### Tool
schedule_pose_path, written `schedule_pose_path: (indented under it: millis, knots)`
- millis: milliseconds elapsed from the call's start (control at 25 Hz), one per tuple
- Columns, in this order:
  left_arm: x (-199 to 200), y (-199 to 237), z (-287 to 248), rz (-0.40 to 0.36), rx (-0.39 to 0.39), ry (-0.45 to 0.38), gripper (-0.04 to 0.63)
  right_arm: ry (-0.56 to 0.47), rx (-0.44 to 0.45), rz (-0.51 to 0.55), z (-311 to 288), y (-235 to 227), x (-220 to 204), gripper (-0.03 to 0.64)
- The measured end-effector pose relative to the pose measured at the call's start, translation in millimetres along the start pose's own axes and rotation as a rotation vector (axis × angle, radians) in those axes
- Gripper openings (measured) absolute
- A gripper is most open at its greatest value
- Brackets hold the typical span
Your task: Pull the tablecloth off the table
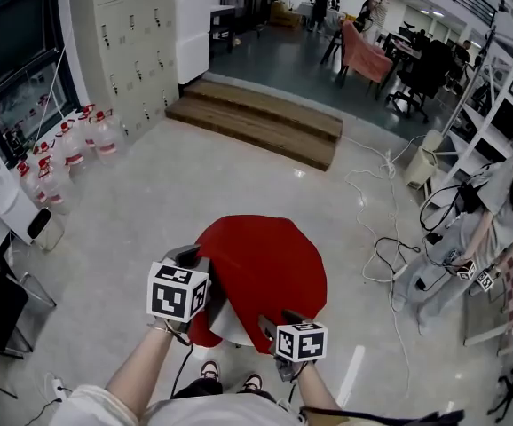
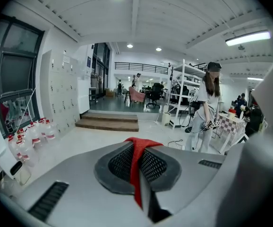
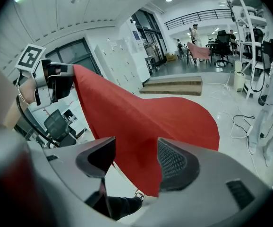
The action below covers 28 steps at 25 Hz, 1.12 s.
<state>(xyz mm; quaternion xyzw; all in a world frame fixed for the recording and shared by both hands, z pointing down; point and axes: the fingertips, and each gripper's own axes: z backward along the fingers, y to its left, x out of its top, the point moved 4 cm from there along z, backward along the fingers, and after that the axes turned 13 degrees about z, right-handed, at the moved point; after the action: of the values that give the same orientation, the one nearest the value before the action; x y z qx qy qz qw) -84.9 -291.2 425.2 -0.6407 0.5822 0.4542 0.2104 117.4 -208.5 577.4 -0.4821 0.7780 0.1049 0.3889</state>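
The red tablecloth (image 1: 270, 260) drapes over a small round worktop (image 1: 232, 319), its near edge raised so that a grey patch of the worktop shows underneath. The left tongs (image 1: 196, 263) are clamped on a pinched fold of that edge, with a strip of red fabric squeezed between the pads (image 2: 153, 165). The right tongs (image 3: 135, 157) stand wide and grip nothing, with the cloth just beyond them. From the left tongs the fabric slopes down across the worktop.
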Motion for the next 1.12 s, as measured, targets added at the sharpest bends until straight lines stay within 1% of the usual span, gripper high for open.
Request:
schedule_pose_path:
  millis: [200, 320, 480, 600, 720, 880, 1000, 1120]
  knots:
    - [16.9, -4.7, 4.8, -0.023, -0.014, -0.021, 0.018, -0.022, 0.011, 0.049, -6.0, 7.5, 7.9, 0.320]
    - [30.4, -9.3, 8.5, -0.043, -0.015, -0.039, 0.019, -0.034, 0.046, 0.090, -2.4, 16.6, 16.0, 0.335]
    - [49.0, -17.3, 8.3, -0.067, -0.020, -0.052, 0.018, -0.014, 0.082, 0.167, -7.0, 37.3, 20.5, 0.347]
    - [56.9, -25.3, 9.0, -0.083, -0.034, -0.052, 0.018, 0.012, 0.080, 0.189, -19.3, 47.3, 17.7, 0.348]
    - [62.8, -36.4, 10.3, -0.100, -0.048, -0.054, 0.019, 0.023, 0.039, 0.201, -29.9, 45.2, 17.5, 0.348]
    - [69.0, -43.9, 13.3, -0.108, -0.064, -0.057, 0.018, -0.007, -0.063, 0.169, -37.9, 39.1, 21.6, 0.348]
    - [70.4, -43.9, 16.0, -0.093, -0.074, -0.066, 0.018, -0.019, -0.154, 0.165, -45.4, 35.6, 23.9, 0.347]
    - [70.8, -41.2, 18.6, -0.080, -0.081, -0.073, 0.018, -0.040, -0.231, 0.122, -53.4, 32.2, 28.4, 0.347]
